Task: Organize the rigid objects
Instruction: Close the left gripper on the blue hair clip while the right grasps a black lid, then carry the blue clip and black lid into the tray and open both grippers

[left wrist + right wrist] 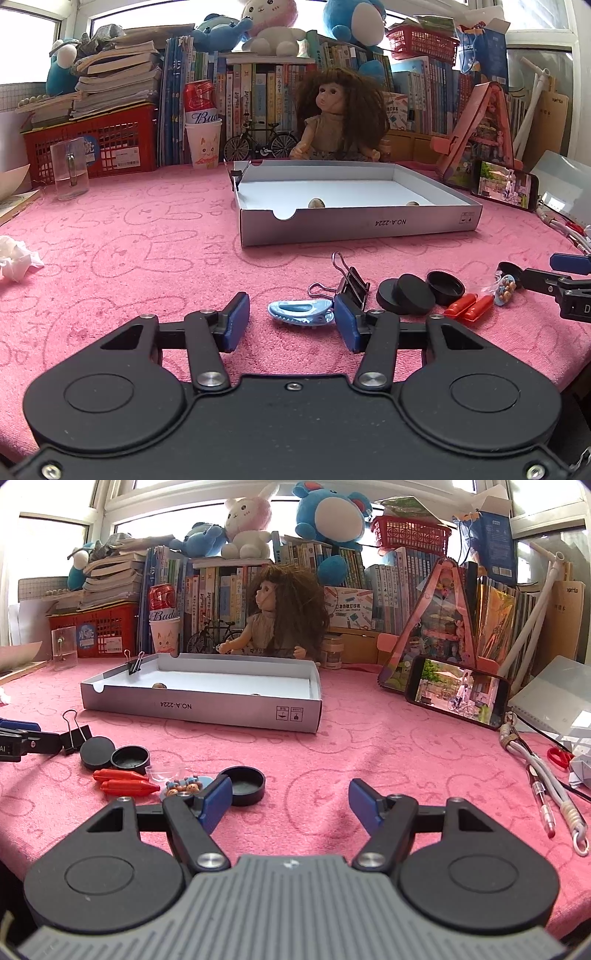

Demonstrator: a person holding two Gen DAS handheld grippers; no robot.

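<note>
We find a blue hair clip (300,312) lying flat on the pink cloth (147,266), beside two black binder clips (352,282). Right of these lie three black caps (406,293), two red pieces (468,308) and a small figure charm (505,290). The white tray (360,223) holds two small pebbles (316,203).

Doll (334,118) sits before books (255,96); phone (458,694) propped right; plush toys (247,520) above.

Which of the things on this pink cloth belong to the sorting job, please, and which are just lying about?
For the job: white tray, blue hair clip, black binder clip, black caps, orange pieces, bear charm.

Lying about: doll, phone, glass mug, crumpled tissue, pen.
</note>
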